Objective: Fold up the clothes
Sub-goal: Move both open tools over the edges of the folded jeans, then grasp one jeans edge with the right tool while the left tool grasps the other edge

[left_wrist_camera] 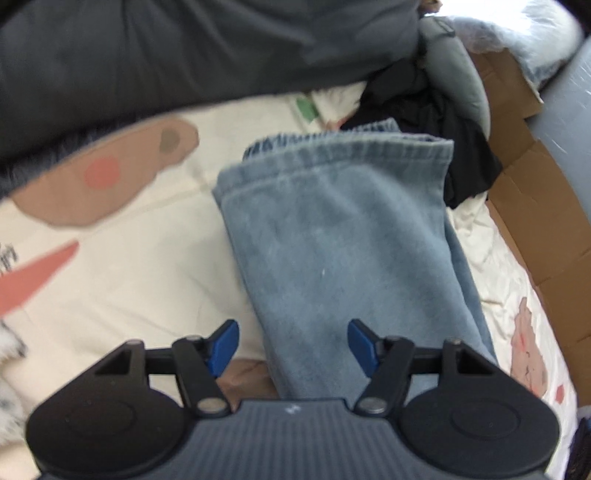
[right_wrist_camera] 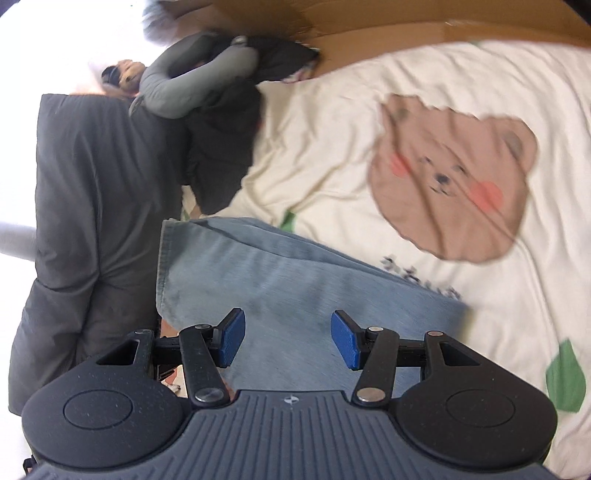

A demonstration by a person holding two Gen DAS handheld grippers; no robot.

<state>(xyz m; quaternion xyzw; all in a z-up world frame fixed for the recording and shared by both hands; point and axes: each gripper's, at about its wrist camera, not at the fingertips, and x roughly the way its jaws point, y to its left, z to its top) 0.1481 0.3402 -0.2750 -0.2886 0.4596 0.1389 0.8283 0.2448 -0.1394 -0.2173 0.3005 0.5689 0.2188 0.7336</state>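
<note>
While both hover over jeans [left_wrist_camera: 332,229], left gripper [left_wrist_camera: 293,347] spread, empty; right gripper [right_wrist_camera: 288,338] likewise.

A bed is covered by a cream quilt [right_wrist_camera: 369,92] printed with brown bear faces [right_wrist_camera: 450,184], green leaves [right_wrist_camera: 565,380] and pink shapes. Flattened brown cardboard [left_wrist_camera: 535,206] lies along 1 edge of the bed. A grey neck pillow [right_wrist_camera: 184,88] sits near the far corner. Strong white daylight [left_wrist_camera: 480,18] washes out the room behind it, and the rest is too blurred to tell.
</note>
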